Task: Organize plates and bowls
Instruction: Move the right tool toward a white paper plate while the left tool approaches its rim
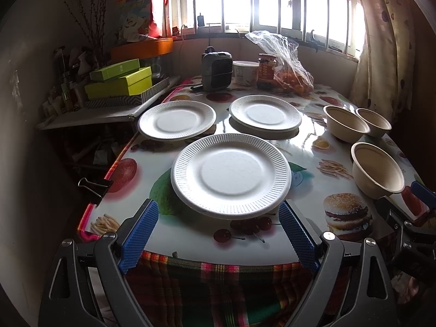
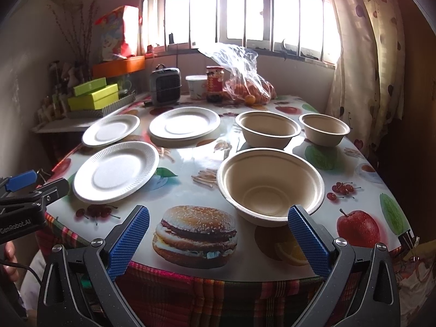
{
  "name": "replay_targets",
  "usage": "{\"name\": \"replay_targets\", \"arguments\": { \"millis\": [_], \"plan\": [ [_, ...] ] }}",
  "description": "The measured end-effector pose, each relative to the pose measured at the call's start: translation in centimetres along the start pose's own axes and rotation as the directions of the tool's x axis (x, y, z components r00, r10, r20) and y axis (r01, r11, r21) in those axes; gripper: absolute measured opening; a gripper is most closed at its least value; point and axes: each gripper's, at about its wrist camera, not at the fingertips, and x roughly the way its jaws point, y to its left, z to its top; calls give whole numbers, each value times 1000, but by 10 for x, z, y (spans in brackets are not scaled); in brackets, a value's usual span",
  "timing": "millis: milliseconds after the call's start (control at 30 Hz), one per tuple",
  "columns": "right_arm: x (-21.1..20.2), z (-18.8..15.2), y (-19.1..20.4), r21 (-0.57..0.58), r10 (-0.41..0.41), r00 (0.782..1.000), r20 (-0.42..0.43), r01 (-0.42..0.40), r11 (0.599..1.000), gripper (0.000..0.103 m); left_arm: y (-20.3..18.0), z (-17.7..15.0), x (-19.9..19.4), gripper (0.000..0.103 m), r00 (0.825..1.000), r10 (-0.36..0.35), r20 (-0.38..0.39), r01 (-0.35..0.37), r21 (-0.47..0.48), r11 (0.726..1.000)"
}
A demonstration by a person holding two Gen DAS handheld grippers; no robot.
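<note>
left gripper (image 1: 218, 229): wide open, holding nothing, lined up with the near plate (image 1: 231, 175) at 12 o'clock
right gripper (image 2: 218, 234): wide open, empty; near bowl (image 2: 271, 186) at 1 o'clock
plates, bowls: spread apart, likely waiting to be stacked

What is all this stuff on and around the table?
Paper plates: three, white, left half of the table; the far right one may be a stack.
Bowls: three, beige, right half.
Small heater: one, grey, far end.
Tub: one, white, beside the heater.
Jar: one, red label, right of the tub.
Bag of oranges: one, clear plastic, far right.
Boxes: two, lime green, side shelf at left.
Binder clip: one, black, table's left edge.
Tablecloth: food prints.
Left gripper: blue pads, open, before the nearest plate.
Right gripper: blue pads, open, near the closest bowl.
</note>
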Motion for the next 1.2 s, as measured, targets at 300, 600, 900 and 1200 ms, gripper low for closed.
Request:
{"name": "replay_targets", "arguments": {
  "millis": [300, 600, 900, 1200],
  "plan": [
    [8, 35, 12, -38, 52, 999, 8, -51, 998, 103, 18, 21, 8, 90, 1000, -8, -24, 7, -37, 999],
    [34, 88, 35, -73, 144, 990, -2, -144, 987, 103, 61, 57, 28, 90, 999, 20, -51, -24, -90, 996],
    [88, 148, 61, -130, 239, 967, -86, -249, 960, 103, 101, 95, 62, 90, 996, 35, -76, -46, -141, 989],
    [145, 187, 98, -211, 295, 946, -138, -319, 924, 99, 134, 122, 103, 90, 995, 15, -103, -35, -193, 981]
  ]
}}
